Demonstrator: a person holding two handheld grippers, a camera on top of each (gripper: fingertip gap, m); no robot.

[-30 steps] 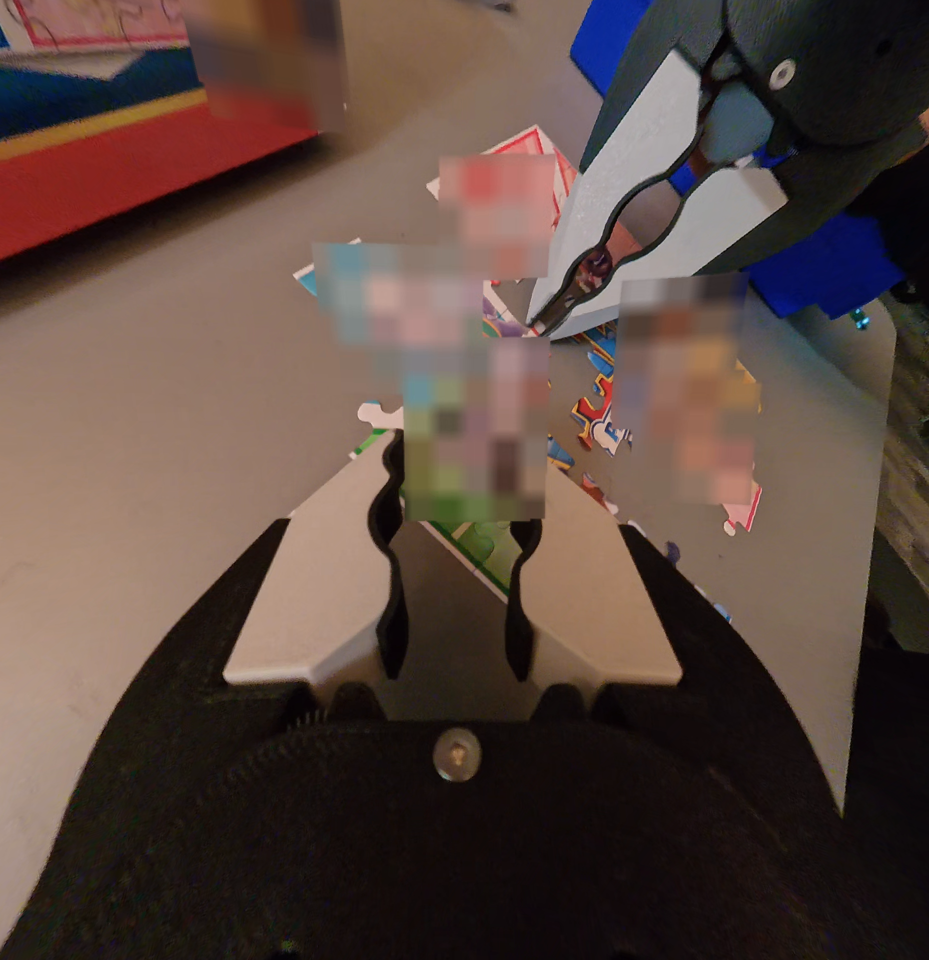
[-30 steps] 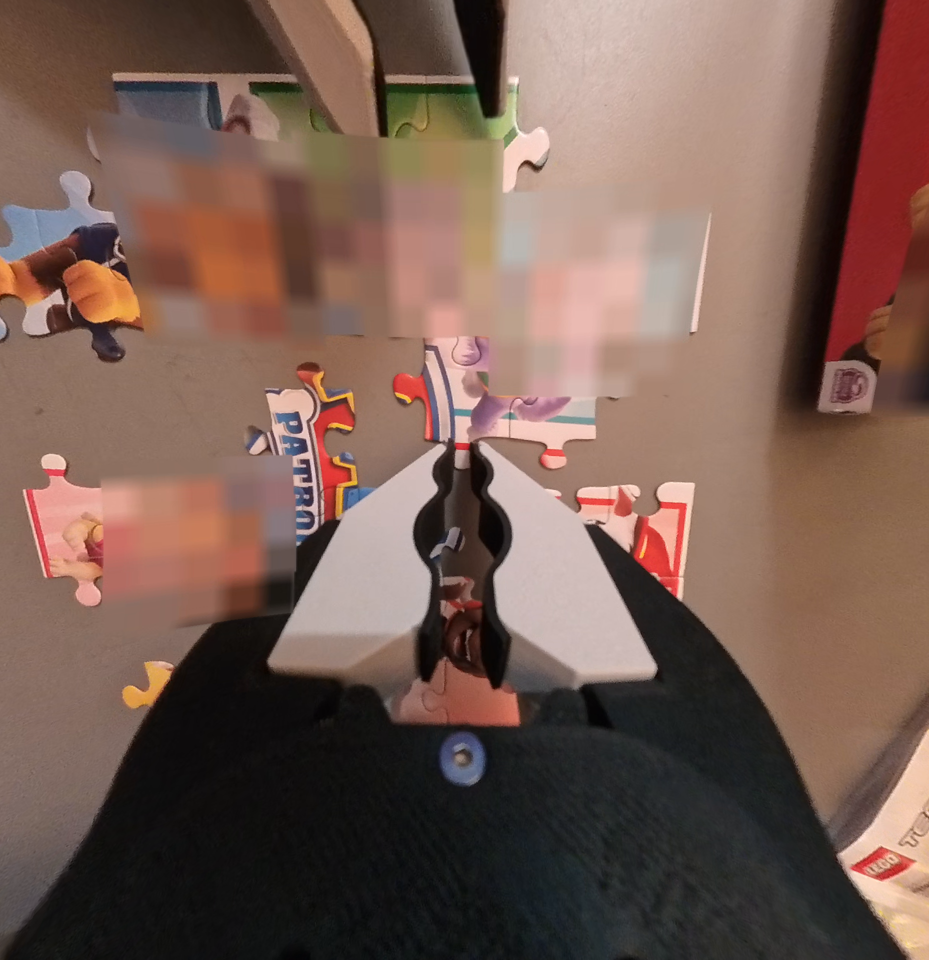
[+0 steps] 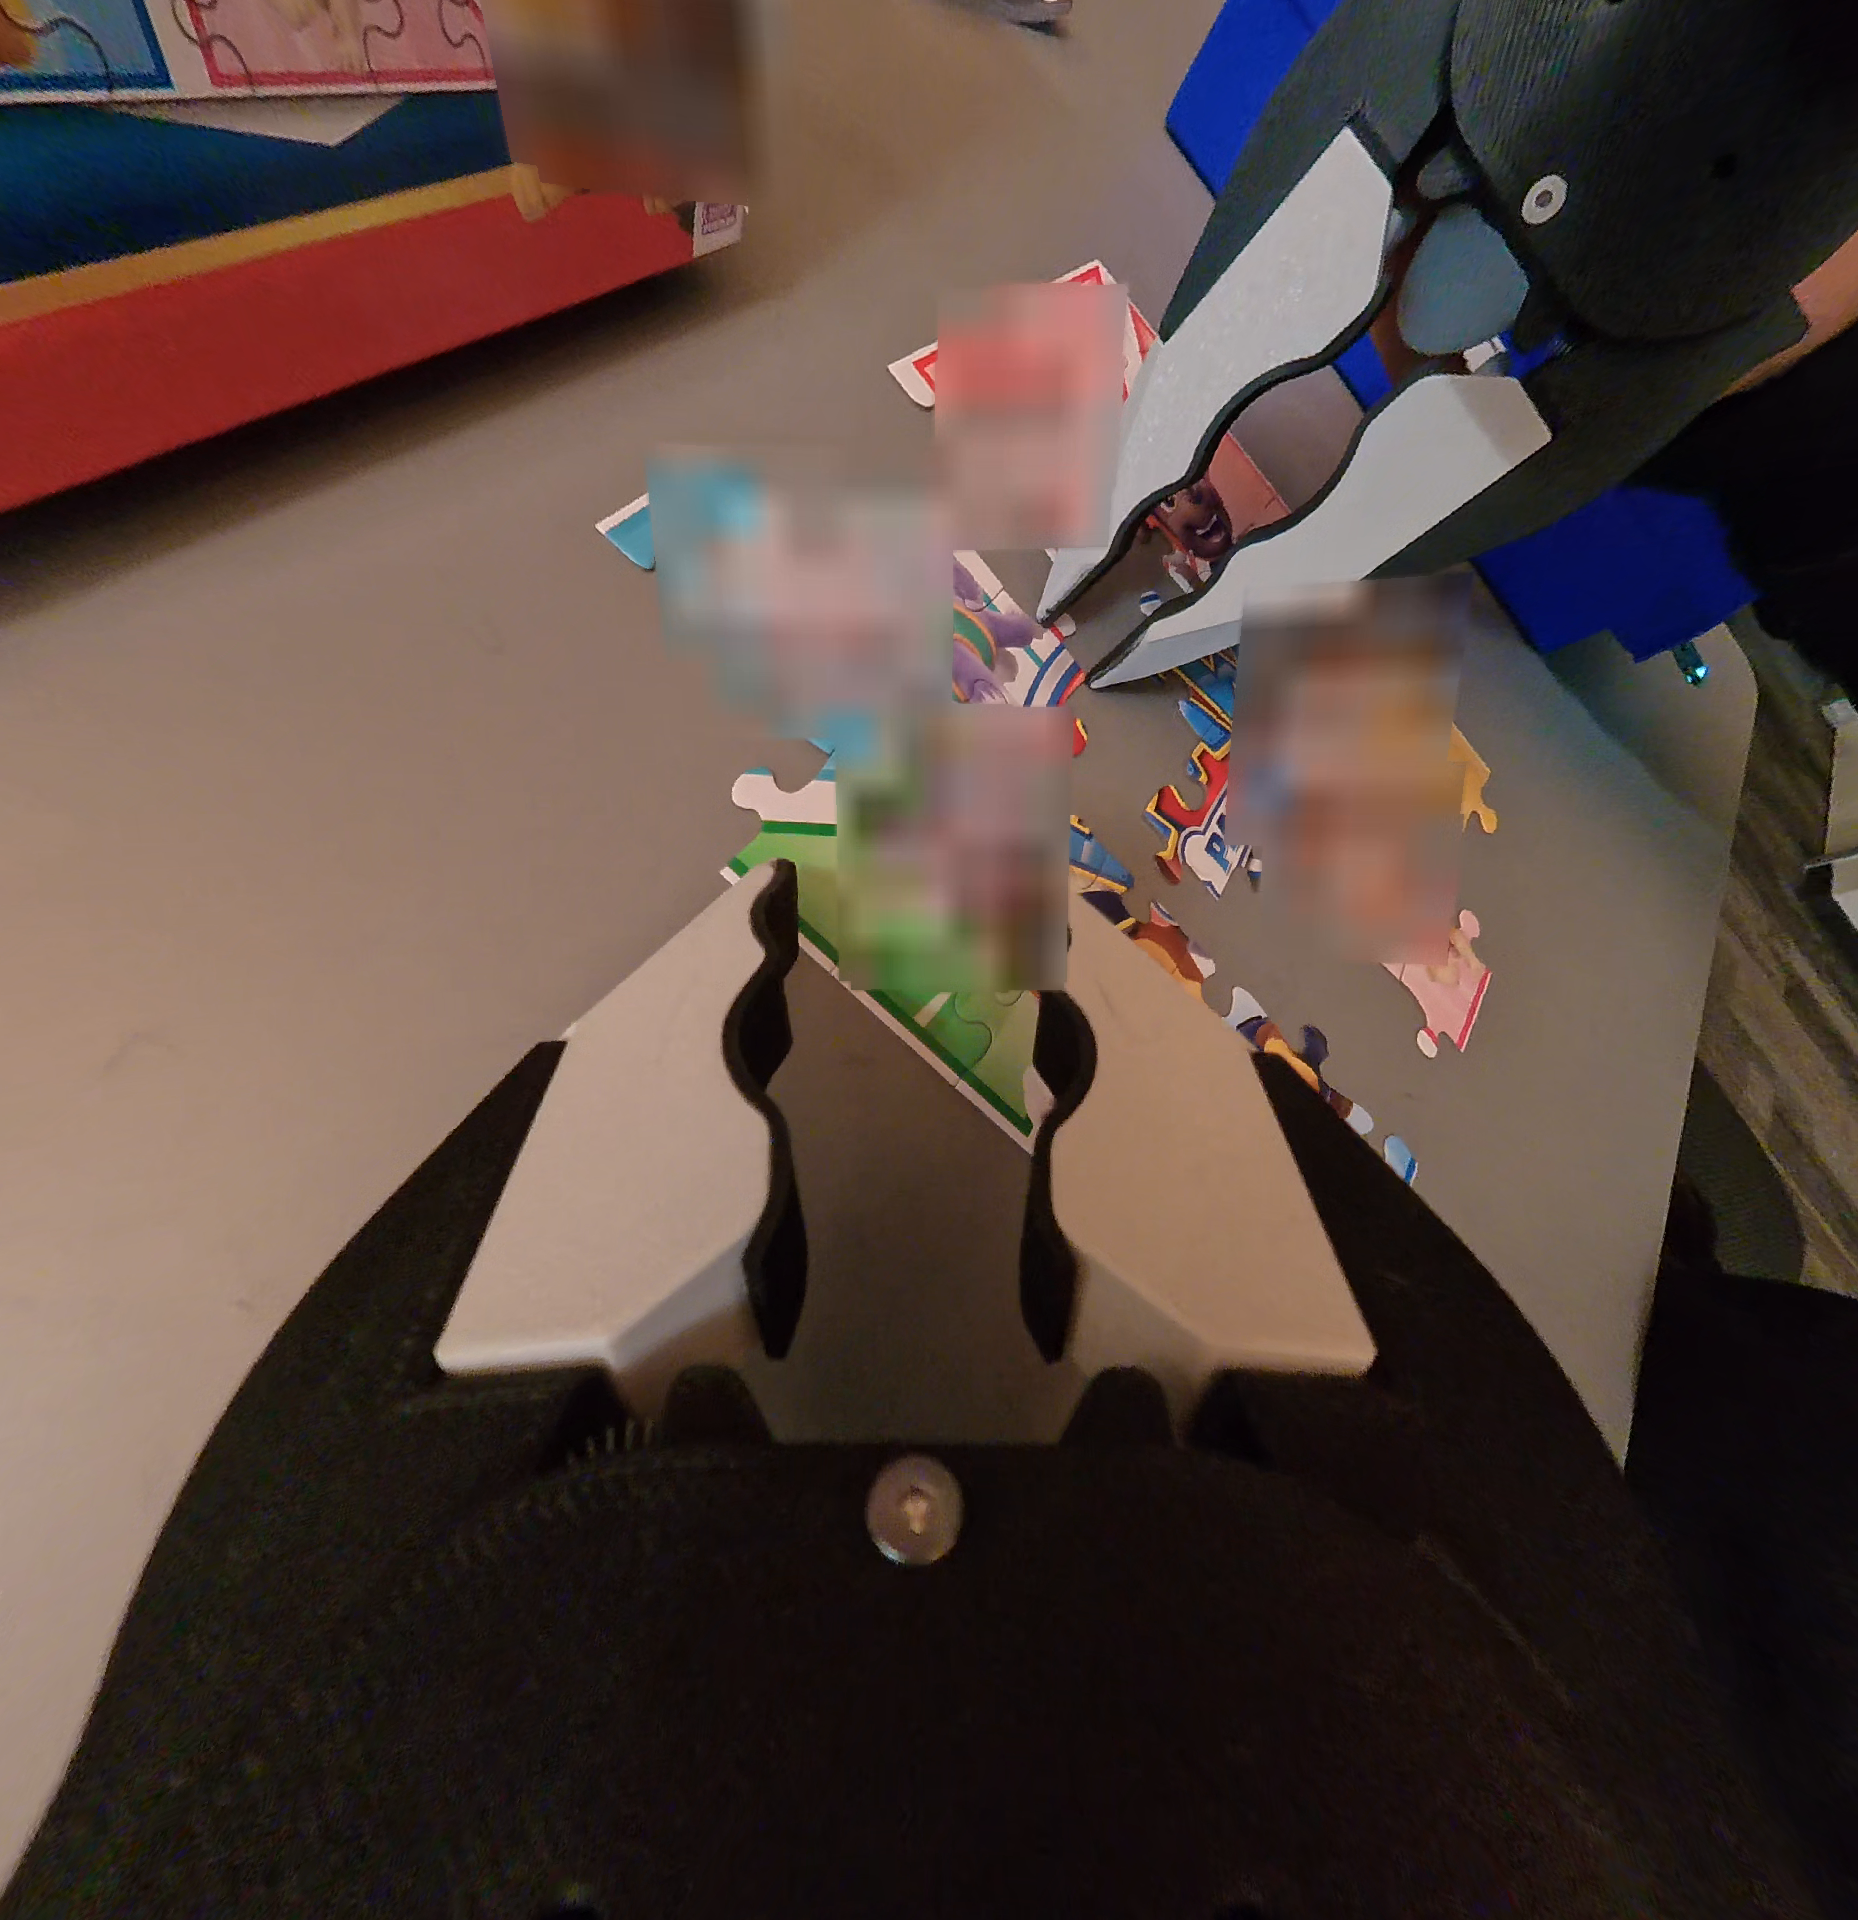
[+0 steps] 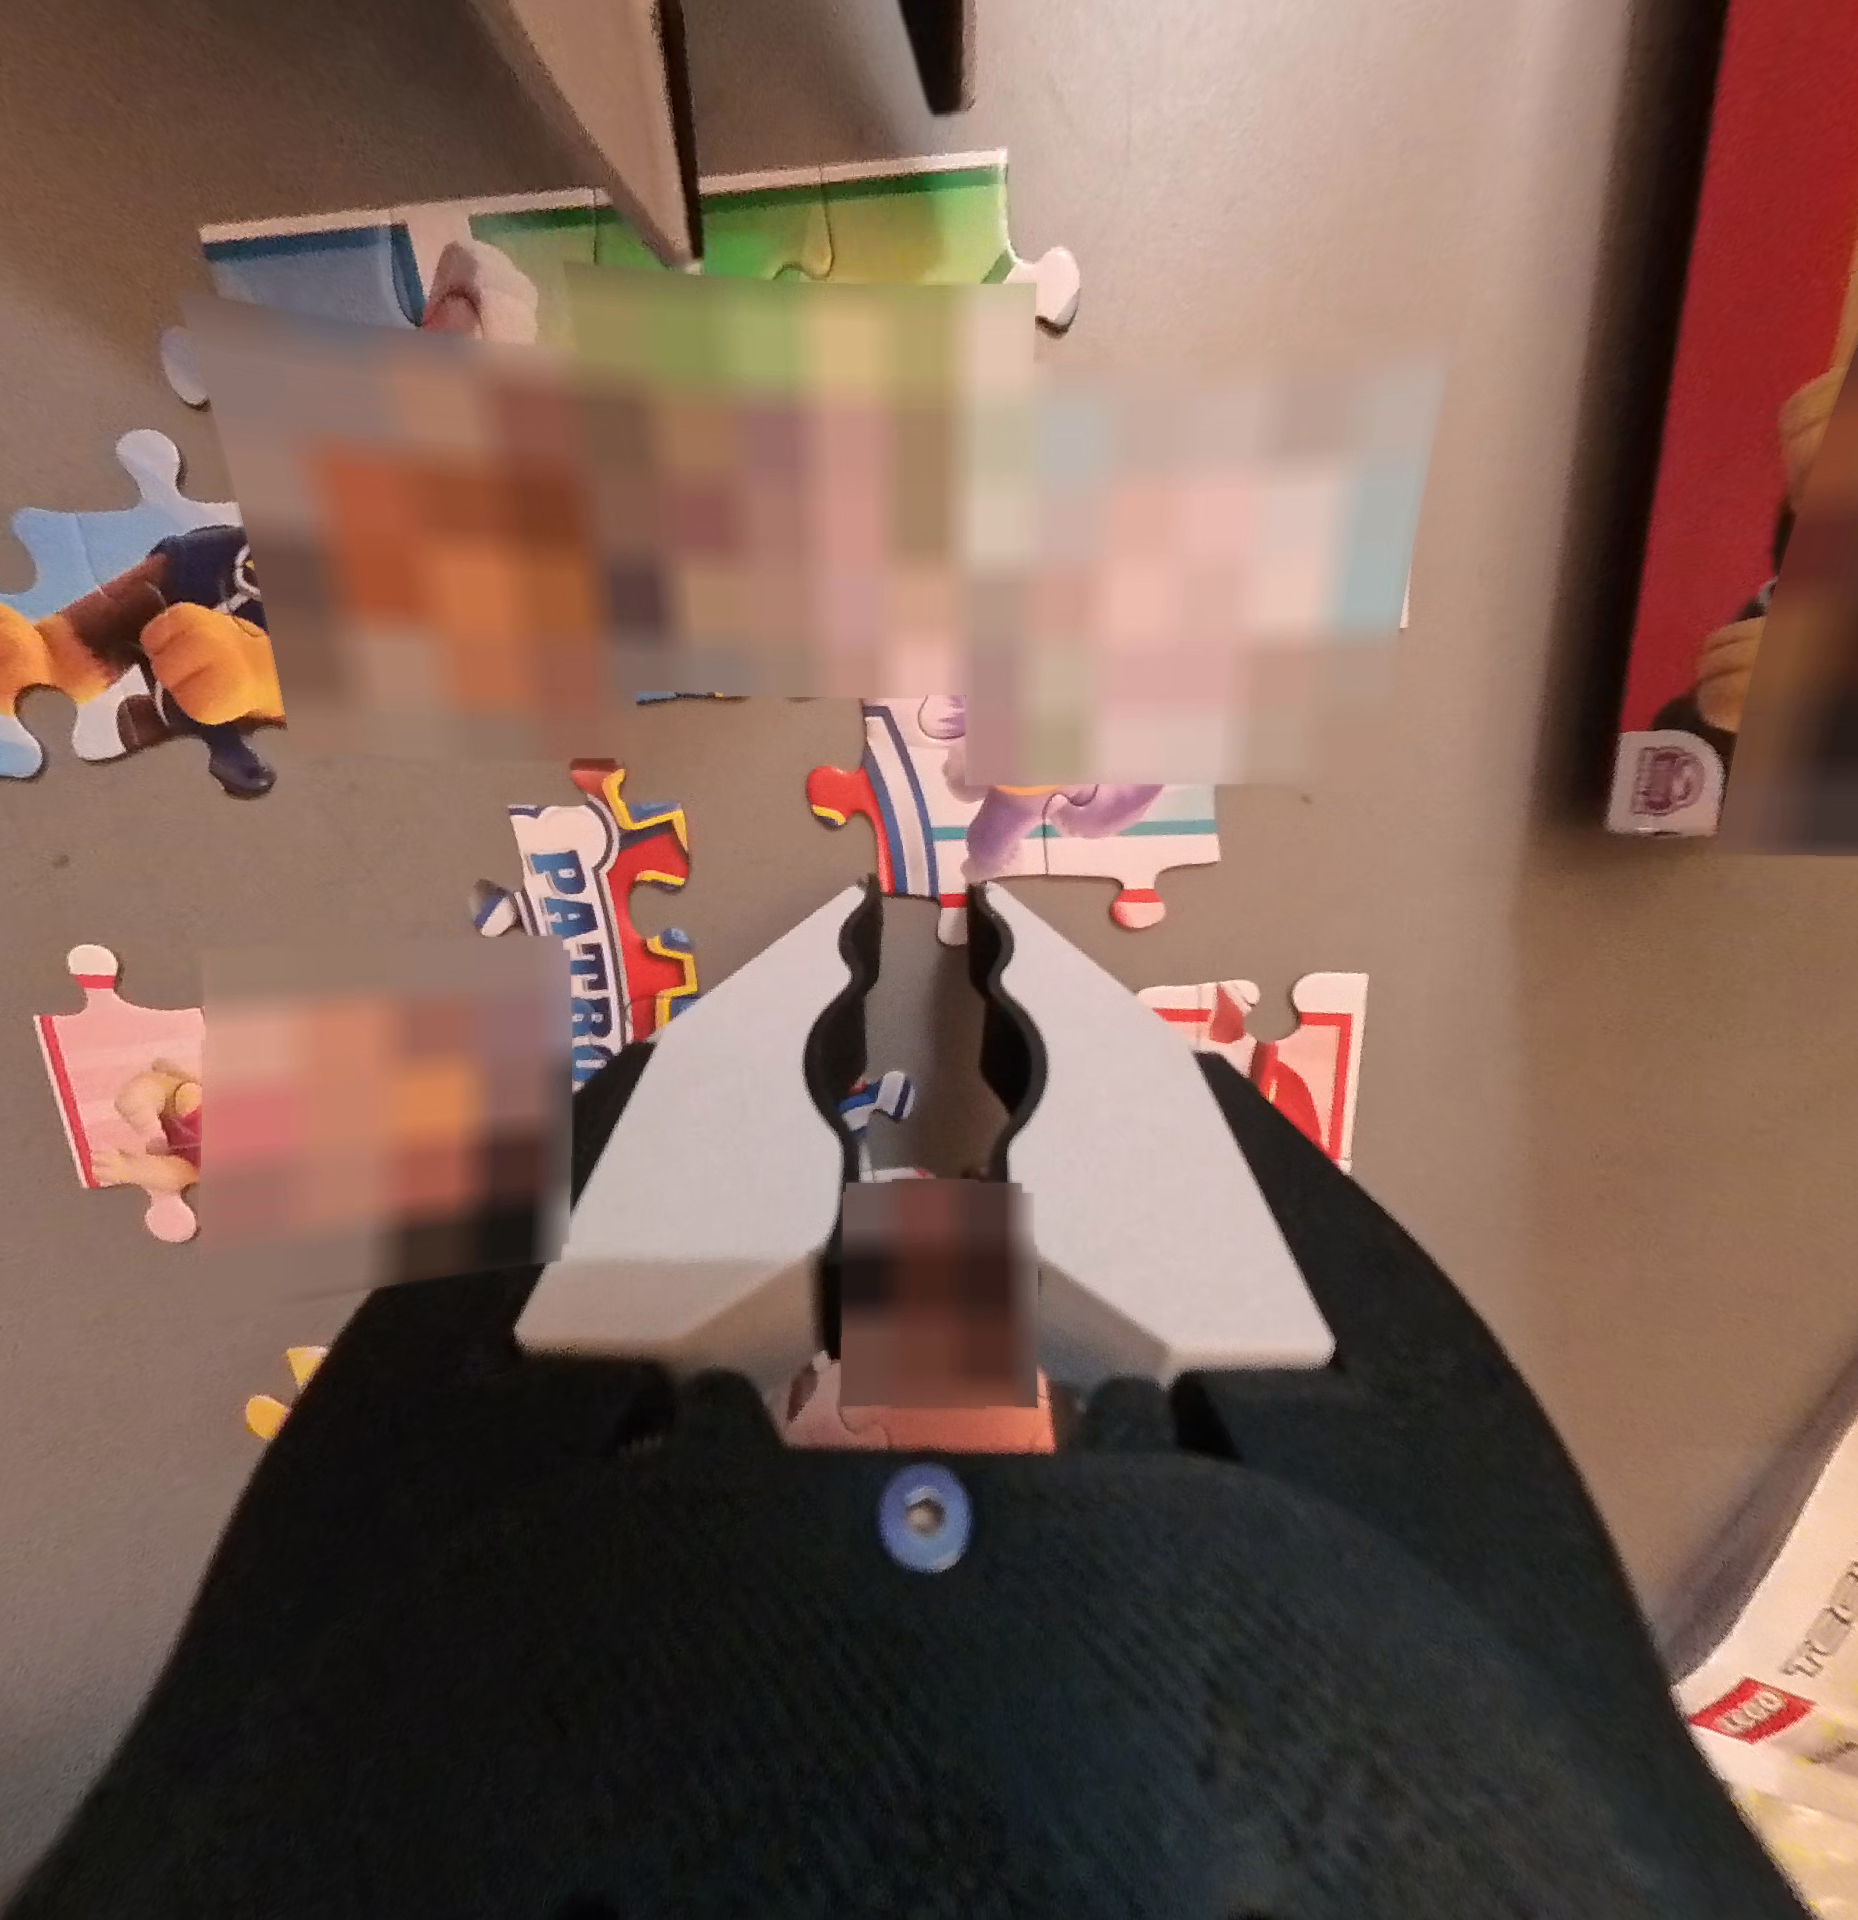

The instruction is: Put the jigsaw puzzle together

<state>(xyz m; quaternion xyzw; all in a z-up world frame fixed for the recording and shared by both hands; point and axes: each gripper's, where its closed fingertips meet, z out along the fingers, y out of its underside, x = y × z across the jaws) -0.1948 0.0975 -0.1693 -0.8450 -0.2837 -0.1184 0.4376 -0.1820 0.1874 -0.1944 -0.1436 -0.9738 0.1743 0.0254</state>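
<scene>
Left wrist view: the left tool (image 3: 920, 914) hangs wide and empty over the green edge of the joined puzzle section (image 3: 966, 1049) on the bench (image 3: 281, 831). Ahead and to the right, the right tool (image 3: 1076, 649) points down among loose pieces.

Right wrist view: its jaws, nearly closed a second ago, are now narrowly parted and hold nothing. The tab of a white-and-purple piece (image 4: 1070, 842) lies between the tips.

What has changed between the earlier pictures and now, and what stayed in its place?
The right gripper, nearly shut before, now has its fingers parted over a puzzle piece lying flat under them; it holds nothing. The left gripper stays open above the green joined pieces. The loose pieces on the grey table have not moved.
</scene>
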